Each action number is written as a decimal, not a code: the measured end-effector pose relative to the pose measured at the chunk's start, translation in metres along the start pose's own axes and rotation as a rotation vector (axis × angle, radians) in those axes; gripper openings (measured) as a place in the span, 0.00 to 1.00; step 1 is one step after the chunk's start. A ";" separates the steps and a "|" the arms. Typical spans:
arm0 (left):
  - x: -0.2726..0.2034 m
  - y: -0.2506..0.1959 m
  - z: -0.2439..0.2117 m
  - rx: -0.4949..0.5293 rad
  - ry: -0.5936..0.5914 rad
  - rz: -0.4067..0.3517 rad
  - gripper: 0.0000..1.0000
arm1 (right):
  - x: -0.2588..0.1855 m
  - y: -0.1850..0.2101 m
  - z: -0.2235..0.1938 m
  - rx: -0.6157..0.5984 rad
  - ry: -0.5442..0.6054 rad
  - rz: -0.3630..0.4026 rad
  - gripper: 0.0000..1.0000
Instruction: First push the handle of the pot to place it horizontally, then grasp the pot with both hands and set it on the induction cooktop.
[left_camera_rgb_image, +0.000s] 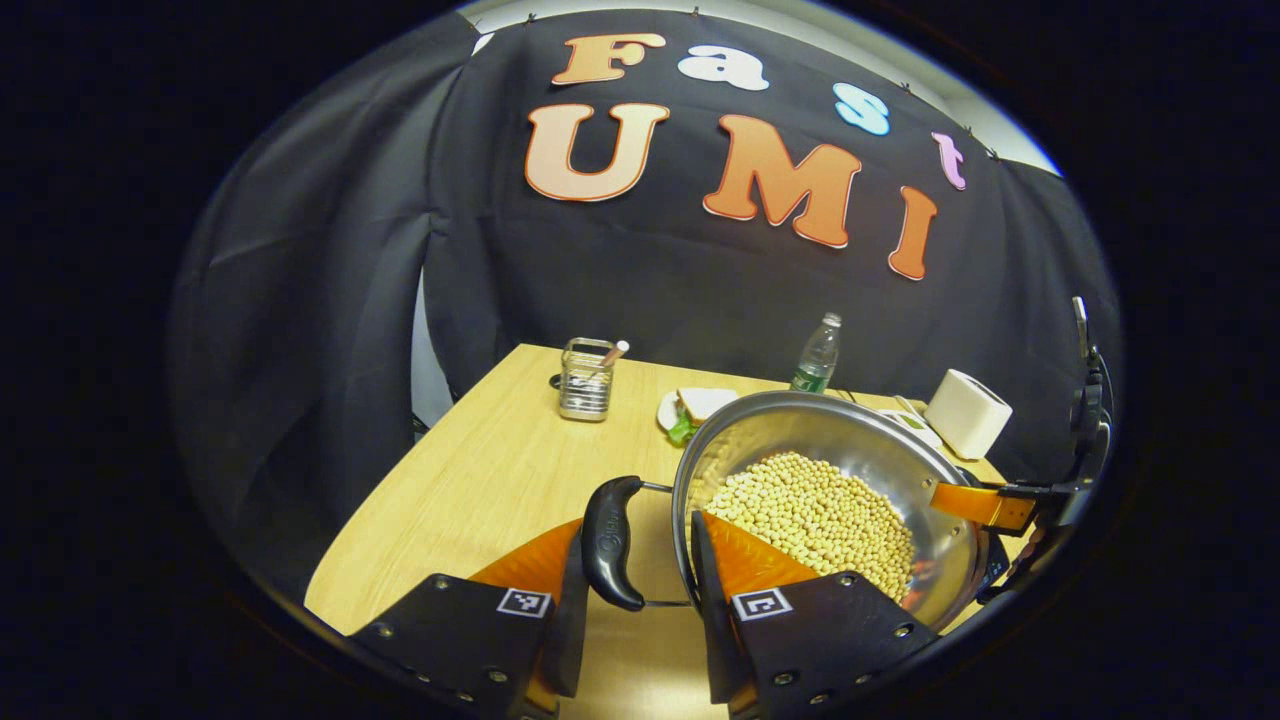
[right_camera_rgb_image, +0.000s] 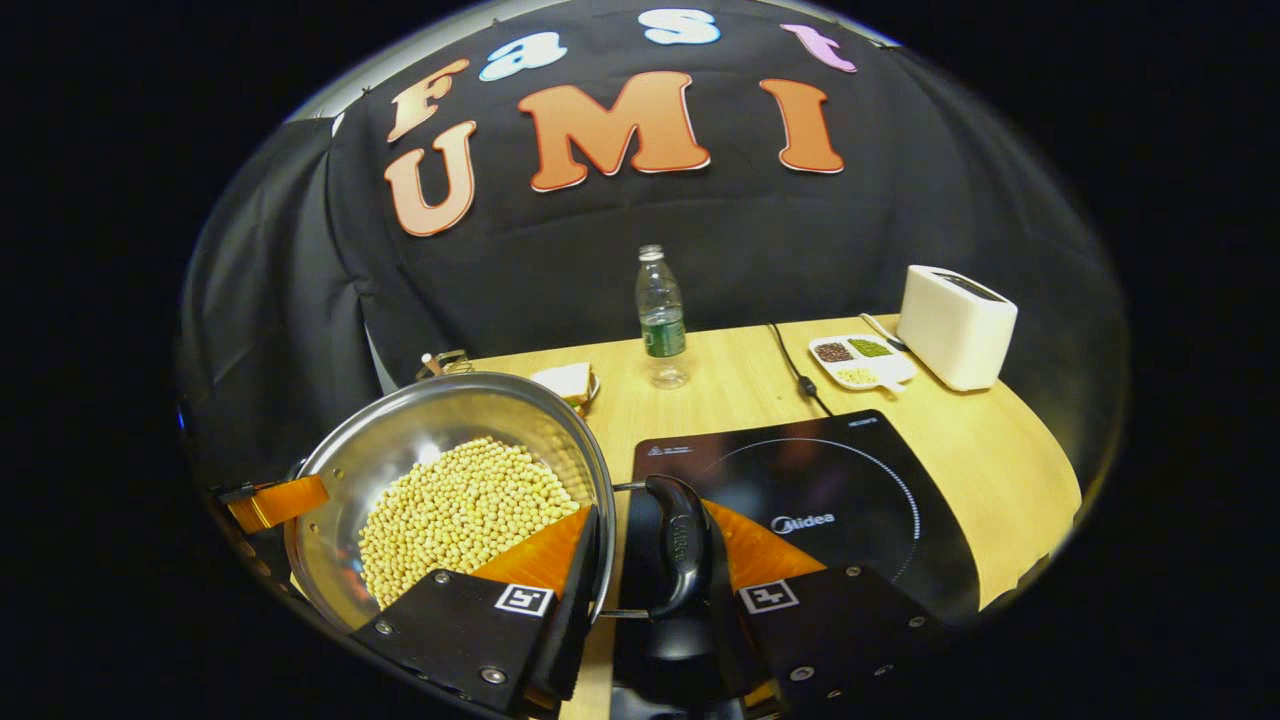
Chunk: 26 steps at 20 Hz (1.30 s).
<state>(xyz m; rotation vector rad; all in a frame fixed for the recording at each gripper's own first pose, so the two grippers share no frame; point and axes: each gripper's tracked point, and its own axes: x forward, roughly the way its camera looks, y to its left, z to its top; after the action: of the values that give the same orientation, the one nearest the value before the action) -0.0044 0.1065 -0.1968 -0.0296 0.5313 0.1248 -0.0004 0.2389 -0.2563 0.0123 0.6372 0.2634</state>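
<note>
Both my jaws stand open around the pot's two side handles, and I cannot tell whether the fingers press on them yet.

At the bottom of the left gripper view, my left gripper (left_camera_rgb_image: 640, 570) straddles the pot's left handle (left_camera_rgb_image: 612, 541), which stands between my two fingers with a gap showing on each side. Just right of it, lower centre-right, sits the steel pot (left_camera_rgb_image: 830, 440), filled with pale soybeans (left_camera_rgb_image: 815, 515). At the pot's far rim, toward the right edge, I see my right gripper (left_camera_rgb_image: 985, 505) reaching in. Farther back, from left to right across the wooden table (left_camera_rgb_image: 480, 480): a wire utensil holder (left_camera_rgb_image: 586, 380), a plate with bread (left_camera_rgb_image: 695, 408), a water bottle (left_camera_rgb_image: 818, 355) and a white toaster (left_camera_rgb_image: 966, 412).

In the right gripper view, the pot fills the lower left, with my left gripper at its left rim. My right gripper (right_camera_rgb_image: 655, 585) at bottom centre brackets the right handle (right_camera_rgb_image: 680, 545), again with the fingers on either side of it. Right of the handle lies the black induction cooktop (right_camera_rgb_image: 850, 490), beside the pot and not under it. Behind it stand the bottle, a divided dish of grains (right_camera_rgb_image: 862, 361) and the toaster at upper right.
</note>
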 end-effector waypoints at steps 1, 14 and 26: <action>0.002 -0.011 -0.002 0.002 0.003 -0.009 0.51 | -0.002 -0.010 0.000 0.008 -0.004 -0.008 0.53; 0.025 -0.129 -0.008 0.053 0.050 -0.108 0.51 | -0.025 -0.119 0.013 0.101 -0.027 -0.102 0.53; 0.044 -0.197 -0.027 0.076 0.110 -0.172 0.51 | -0.030 -0.182 0.005 0.153 0.000 -0.157 0.53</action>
<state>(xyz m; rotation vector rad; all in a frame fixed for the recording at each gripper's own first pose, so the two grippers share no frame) 0.0443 -0.0855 -0.2434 -0.0076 0.6406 -0.0654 0.0231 0.0565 -0.2518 0.1090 0.6534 0.0629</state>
